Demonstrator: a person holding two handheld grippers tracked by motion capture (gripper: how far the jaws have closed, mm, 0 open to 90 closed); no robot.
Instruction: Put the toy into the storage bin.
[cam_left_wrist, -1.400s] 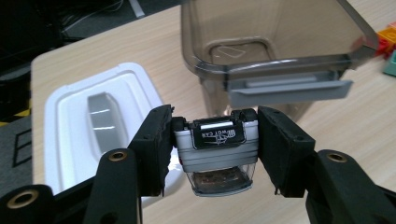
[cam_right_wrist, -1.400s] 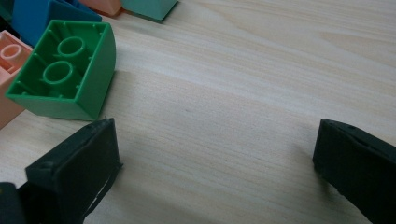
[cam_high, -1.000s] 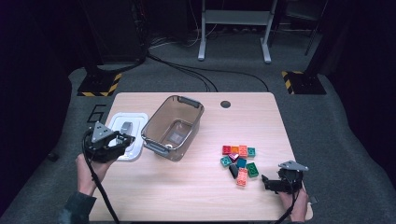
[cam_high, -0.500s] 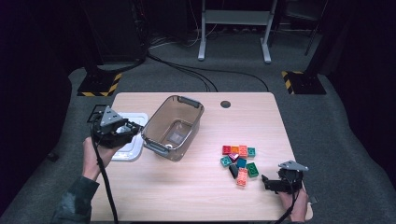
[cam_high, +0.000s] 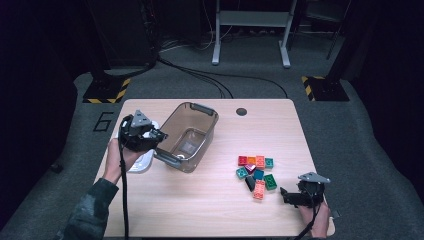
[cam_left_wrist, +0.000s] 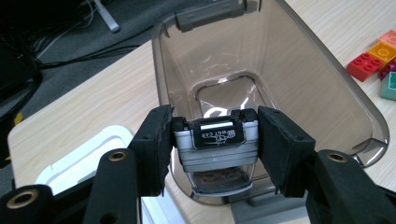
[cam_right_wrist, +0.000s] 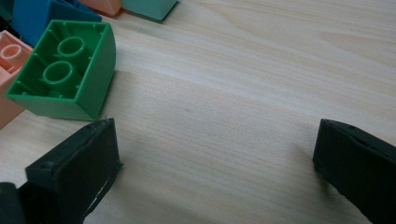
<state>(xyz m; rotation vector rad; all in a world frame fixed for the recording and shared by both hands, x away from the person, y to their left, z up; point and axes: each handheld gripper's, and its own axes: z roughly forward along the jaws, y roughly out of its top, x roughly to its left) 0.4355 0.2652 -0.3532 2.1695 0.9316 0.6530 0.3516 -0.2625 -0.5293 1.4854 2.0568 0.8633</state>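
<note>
At the left of the pale wooden table (cam_high: 210, 200), your left hand-held gripper (cam_left_wrist: 212, 140) clamps the grey end latch (cam_left_wrist: 215, 144) of the clear smoky plastic bin (cam_high: 187, 136), seemingly tilted. Your right hand-held gripper (cam_right_wrist: 212, 158) rests wide apart, holding nothing, beside a green toy brick (cam_right_wrist: 65, 77).

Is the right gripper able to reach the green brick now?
Probably yes: the right gripper is open, the green brick lies just beyond one jaw, with bare table between.

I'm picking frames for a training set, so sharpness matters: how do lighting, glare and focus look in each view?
High view: the table is evenly lit, its surroundings near black, and the bricks look small and soft. Left gripper view: sharp, with pale reflections on the clear bin. Right gripper view: the green brick is crisp, and the tongs cast faint shadows.
</note>
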